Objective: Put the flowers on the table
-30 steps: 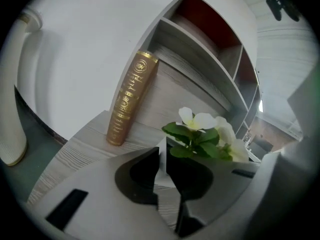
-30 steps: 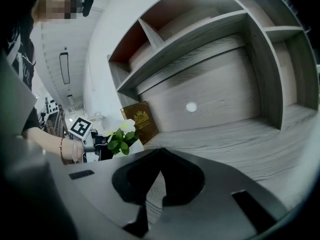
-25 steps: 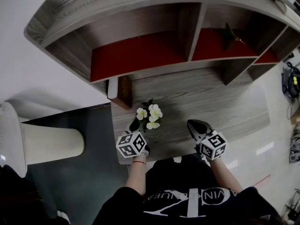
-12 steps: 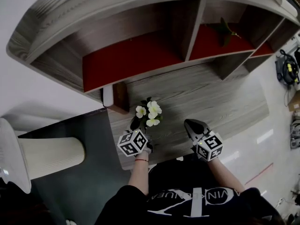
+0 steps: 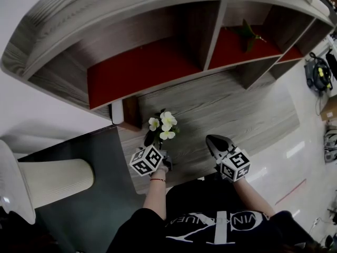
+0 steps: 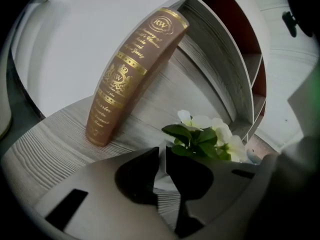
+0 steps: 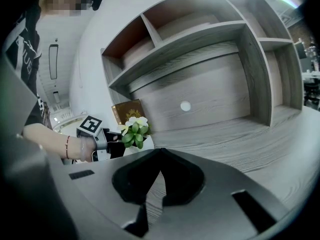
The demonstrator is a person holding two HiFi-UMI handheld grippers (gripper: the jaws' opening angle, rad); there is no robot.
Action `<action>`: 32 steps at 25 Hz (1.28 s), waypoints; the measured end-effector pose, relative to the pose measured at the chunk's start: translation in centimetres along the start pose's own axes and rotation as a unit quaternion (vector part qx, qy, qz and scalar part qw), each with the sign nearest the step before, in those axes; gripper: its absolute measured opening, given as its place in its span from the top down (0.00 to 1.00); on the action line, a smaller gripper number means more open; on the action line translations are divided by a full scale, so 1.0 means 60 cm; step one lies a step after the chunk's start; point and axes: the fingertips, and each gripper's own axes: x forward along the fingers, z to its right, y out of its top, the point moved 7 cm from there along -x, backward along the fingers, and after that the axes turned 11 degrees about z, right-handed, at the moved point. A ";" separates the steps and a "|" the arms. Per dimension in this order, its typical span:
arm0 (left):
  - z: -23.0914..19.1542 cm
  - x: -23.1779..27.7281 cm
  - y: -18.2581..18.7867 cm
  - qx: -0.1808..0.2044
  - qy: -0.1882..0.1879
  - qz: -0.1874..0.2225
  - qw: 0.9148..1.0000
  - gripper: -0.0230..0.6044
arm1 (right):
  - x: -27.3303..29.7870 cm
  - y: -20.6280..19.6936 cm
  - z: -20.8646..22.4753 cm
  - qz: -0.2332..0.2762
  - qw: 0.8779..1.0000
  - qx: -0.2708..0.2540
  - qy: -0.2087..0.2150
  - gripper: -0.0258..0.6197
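The left gripper [image 5: 152,139] [image 6: 162,156] is clamped on the white base [image 6: 162,180] of the flowers [image 5: 162,125] [image 6: 206,134]; its jaws stand nearly together with only that narrow white part between them. The flowers, white blooms over green leaves, rise upright just beyond the jaw tips. They are positioned over the front left part of the table [image 5: 237,115], just in front of the book [image 5: 131,112] [image 6: 132,74]. Whether the base touches the table surface cannot be told. The book is brown with gold lettering, stands on end on the table and leans against the shelf unit [image 5: 202,33]. The right gripper [image 5: 212,140] [image 7: 160,153] has its jaws together with nothing between them and is held over the table's front edge, well apart from the flowers. In the right gripper view the flowers [image 7: 134,129] appear beside the left gripper's marker cube. The shelf unit above the table is divided into compartments with red back panels [image 5: 142,67]. The compartment to the right of the central divider contains a dark green plant-like object [image 5: 247,33]; its detail cannot be made out.
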 end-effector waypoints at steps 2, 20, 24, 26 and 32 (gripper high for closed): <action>-0.001 0.000 0.000 -0.009 0.001 0.002 1.000 0.88 | -0.001 0.000 0.000 0.000 1.000 0.001 -0.001 0.95; -0.017 -0.017 -0.003 -0.071 0.006 0.021 0.997 0.86 | 0.000 -0.011 -0.017 -0.006 1.000 0.005 0.013 0.95; -0.018 -0.022 -0.004 -0.079 0.003 0.025 0.997 0.86 | -0.001 -0.015 -0.022 -0.008 1.000 0.008 0.016 0.95; -0.018 -0.025 -0.005 -0.084 0.001 0.026 0.996 0.86 | -0.001 -0.017 -0.024 -0.005 1.000 0.014 0.019 0.95; -0.021 -0.040 -0.005 -0.094 0.002 0.032 0.995 0.86 | -0.004 -0.020 -0.030 -0.003 1.000 0.015 0.023 0.95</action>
